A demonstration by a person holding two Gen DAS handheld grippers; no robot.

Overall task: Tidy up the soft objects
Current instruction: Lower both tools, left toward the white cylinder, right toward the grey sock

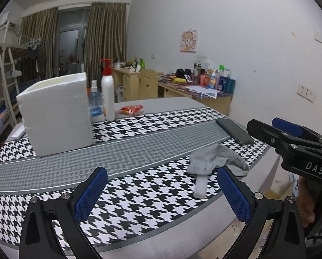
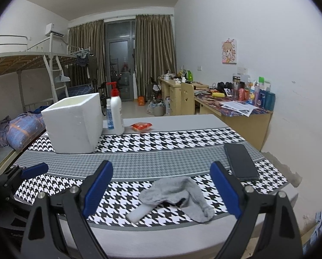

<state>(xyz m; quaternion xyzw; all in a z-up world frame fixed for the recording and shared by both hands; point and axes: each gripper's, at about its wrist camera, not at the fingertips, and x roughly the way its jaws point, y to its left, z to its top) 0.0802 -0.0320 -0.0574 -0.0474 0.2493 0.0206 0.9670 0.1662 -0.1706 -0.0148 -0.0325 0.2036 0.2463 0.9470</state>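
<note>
The grey sock (image 2: pixel 178 196), crumpled over a white cylinder (image 2: pixel 139 212) at the table's (image 2: pixel 161 237) near edge, lies directly ahead of the wide-open, empty right gripper (image 2: pixel 162 192) and right of the equally wide, empty left gripper (image 1: pixel 162 194).

Dim indoor light, strong fisheye warp

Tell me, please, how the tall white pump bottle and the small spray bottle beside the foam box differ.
The white pump bottle is opaque white with a red pump head; the spray bottle is clear bluish with a pale nozzle. The pump bottle stands clearly taller and wider than the spray bottle. The spray bottle stands closer to the foam box, with the pump bottle on its far side. Both stand upright on the table, side by side.
</note>
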